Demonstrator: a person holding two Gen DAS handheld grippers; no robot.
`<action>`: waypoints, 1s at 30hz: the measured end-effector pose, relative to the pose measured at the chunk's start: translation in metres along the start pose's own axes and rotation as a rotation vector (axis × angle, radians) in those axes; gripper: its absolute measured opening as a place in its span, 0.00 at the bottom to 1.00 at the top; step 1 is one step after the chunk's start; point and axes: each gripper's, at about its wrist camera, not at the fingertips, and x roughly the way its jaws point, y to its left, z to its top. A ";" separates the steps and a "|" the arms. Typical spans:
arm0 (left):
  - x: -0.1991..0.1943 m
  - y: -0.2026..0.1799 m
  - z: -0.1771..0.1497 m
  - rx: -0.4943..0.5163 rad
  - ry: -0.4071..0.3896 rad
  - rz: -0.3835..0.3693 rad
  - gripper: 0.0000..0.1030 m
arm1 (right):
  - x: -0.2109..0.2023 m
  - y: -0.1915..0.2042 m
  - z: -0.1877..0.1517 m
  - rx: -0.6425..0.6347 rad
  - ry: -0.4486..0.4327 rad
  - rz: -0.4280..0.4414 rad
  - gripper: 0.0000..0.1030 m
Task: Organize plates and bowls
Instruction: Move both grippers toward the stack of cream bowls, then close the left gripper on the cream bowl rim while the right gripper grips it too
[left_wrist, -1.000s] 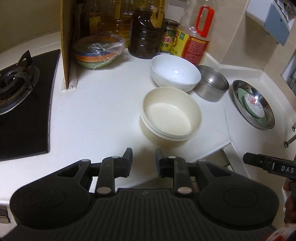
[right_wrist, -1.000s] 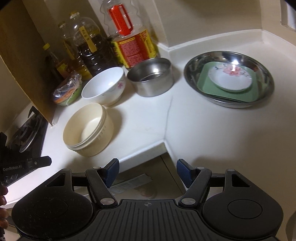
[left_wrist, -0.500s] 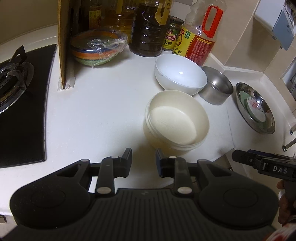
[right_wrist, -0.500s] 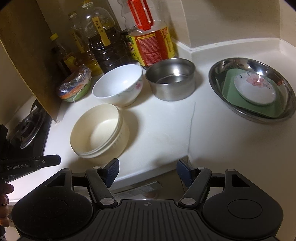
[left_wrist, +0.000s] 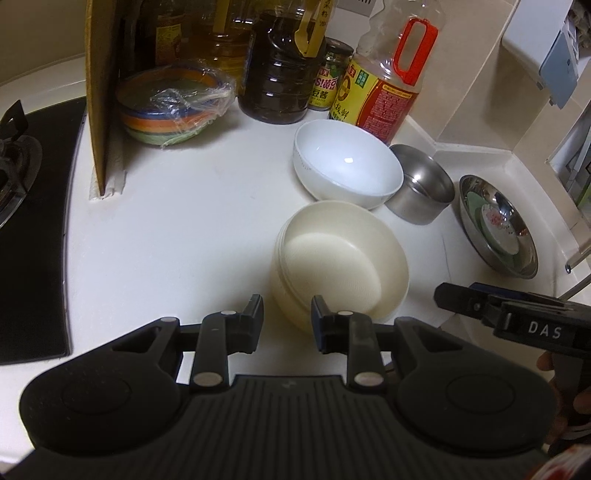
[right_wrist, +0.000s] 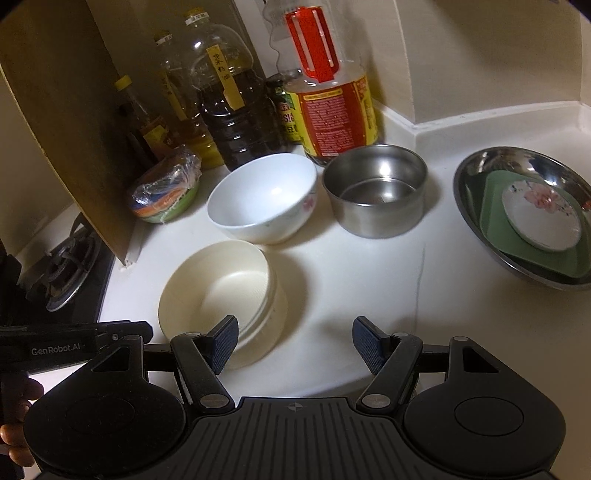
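Cream bowls (left_wrist: 340, 258), a nested pair by the look of the doubled rim, sit on the white table (left_wrist: 177, 229) near its front edge, with the white bowl (left_wrist: 347, 168) just behind them and the steel bowl (left_wrist: 421, 184) beside that one. Farther right, well apart, a steel basin (right_wrist: 480, 177) holds a green plate (right_wrist: 495, 221) with a flowered saucer (right_wrist: 539, 218) on top. The left tool (left_wrist: 287, 315) hangs directly in front of the cream bowls' near rim, its jaws narrow with a small gap and nothing between them; the rim lies straight ahead and a little right of that gap. The right tool (right_wrist: 294, 345) stands wide and empty, and the cream bowls lie off its left finger (right_wrist: 223, 343), the open gap facing bare table instead. Being round, the bowls offer no long axis, so the grip would have to pinch the wall across the rim. The left tool looks the nearer and better lined up, though its gap seems tight for straddling a doubled wall. The right one would need to shift left to reach.
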 end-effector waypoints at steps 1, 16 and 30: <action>0.001 0.000 0.002 0.002 -0.004 -0.002 0.24 | 0.002 0.002 0.001 -0.001 -0.001 0.001 0.67; 0.041 0.001 0.024 0.023 0.008 -0.008 0.24 | 0.041 0.012 0.007 0.032 0.027 -0.001 0.45; 0.055 -0.001 0.024 0.073 0.045 -0.020 0.23 | 0.050 0.018 0.005 0.042 0.039 0.000 0.23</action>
